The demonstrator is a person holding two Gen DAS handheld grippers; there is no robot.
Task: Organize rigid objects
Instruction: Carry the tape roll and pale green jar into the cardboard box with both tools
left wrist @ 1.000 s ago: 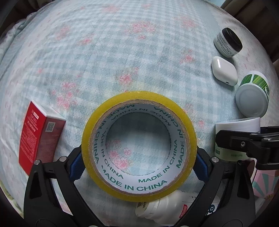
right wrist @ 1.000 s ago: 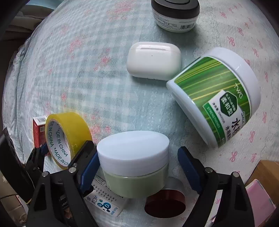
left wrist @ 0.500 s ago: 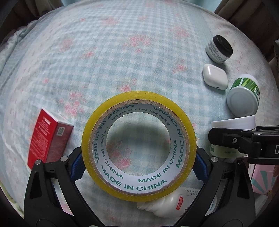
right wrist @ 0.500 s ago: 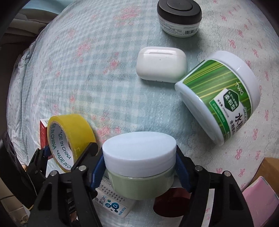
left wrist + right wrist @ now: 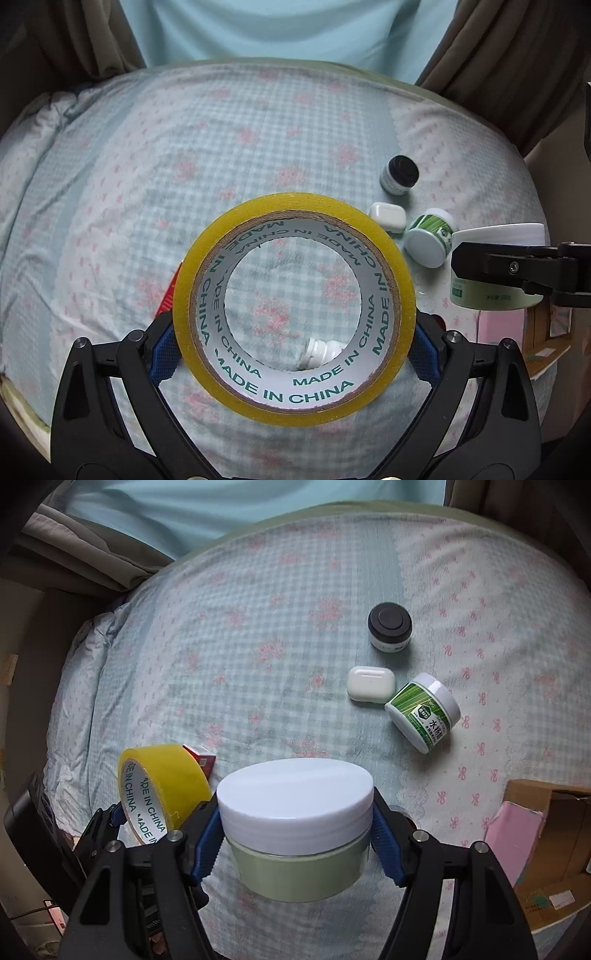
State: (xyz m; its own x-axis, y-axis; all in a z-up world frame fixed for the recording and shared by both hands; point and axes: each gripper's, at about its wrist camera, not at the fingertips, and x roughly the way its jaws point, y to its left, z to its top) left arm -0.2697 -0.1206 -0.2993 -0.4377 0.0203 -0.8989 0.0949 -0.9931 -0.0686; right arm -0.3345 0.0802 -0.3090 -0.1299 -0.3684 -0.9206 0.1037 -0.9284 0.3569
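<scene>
Two grips: the tape roll (image 5: 293,308) is clamped across its outer rim by the left hand-held gripper (image 5: 295,347); the green jar (image 5: 297,830) is clamped by the right hand-held gripper (image 5: 295,830) at its lid.
Position: both are held above the bed (image 5: 258,627), well apart from the striped jar (image 5: 424,710), earbud case (image 5: 370,684) and dark-lidded jar (image 5: 389,626).
Technique: both clamps should be kept firm and level until set-down, judged best beside that row.
Change: both loads have been raised; the bed items look smaller than a second ago.
</scene>
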